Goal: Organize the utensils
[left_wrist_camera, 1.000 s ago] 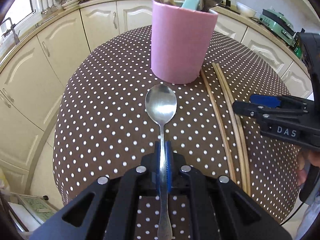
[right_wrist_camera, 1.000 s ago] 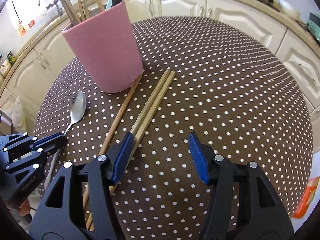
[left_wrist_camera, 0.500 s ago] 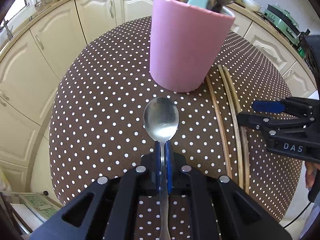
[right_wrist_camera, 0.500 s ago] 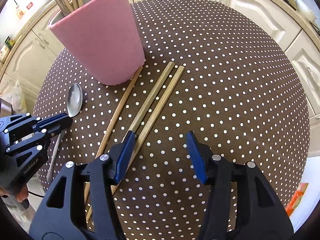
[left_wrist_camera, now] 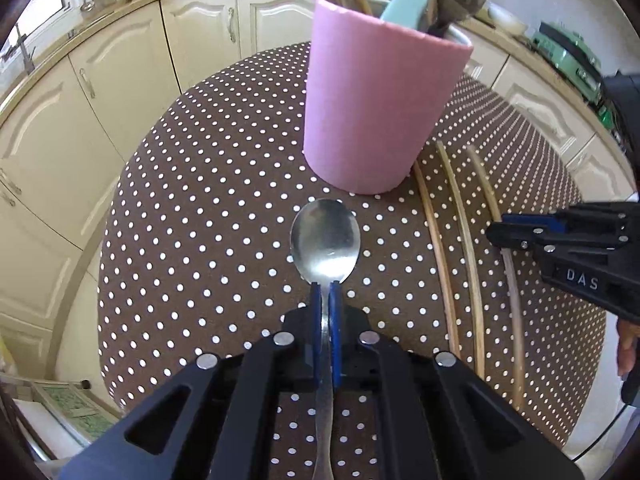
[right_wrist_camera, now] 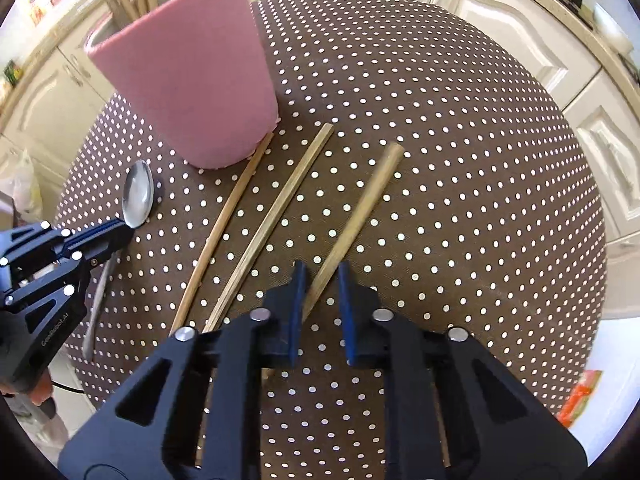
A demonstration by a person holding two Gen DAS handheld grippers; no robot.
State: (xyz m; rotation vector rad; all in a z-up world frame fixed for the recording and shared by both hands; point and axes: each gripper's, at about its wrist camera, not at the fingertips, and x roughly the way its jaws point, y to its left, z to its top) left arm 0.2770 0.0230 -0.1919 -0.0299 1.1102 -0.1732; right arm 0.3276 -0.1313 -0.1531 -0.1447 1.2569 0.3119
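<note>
My left gripper (left_wrist_camera: pixel 325 286) is shut on the handle of a metal spoon (left_wrist_camera: pixel 325 236), its bowl pointing at the pink utensil cup (left_wrist_camera: pixel 380 112). The cup holds wooden sticks, a teal utensil and a dark utensil. In the right wrist view the cup (right_wrist_camera: pixel 188 80) stands at upper left, the spoon (right_wrist_camera: pixel 138 194) left of it. Three wooden chopsticks lie on the table. My right gripper (right_wrist_camera: pixel 323 270) has its jaws narrowed around the rightmost chopstick (right_wrist_camera: pixel 360 216), with a gap still showing on the right side. The other two chopsticks (right_wrist_camera: pixel 276 216) lie to its left.
The round table (right_wrist_camera: pixel 460 160) has a brown cloth with white dots. Cream kitchen cabinets (left_wrist_camera: pixel 80 120) curve around behind it. A green appliance (left_wrist_camera: pixel 568 60) stands on the counter at right. An orange packet (right_wrist_camera: pixel 580 396) lies beyond the table edge.
My right gripper has narrowed its jaws around one chopstick and shifted it right, apart from the other two. My left gripper slid up the spoon's handle to just behind the bowl.
</note>
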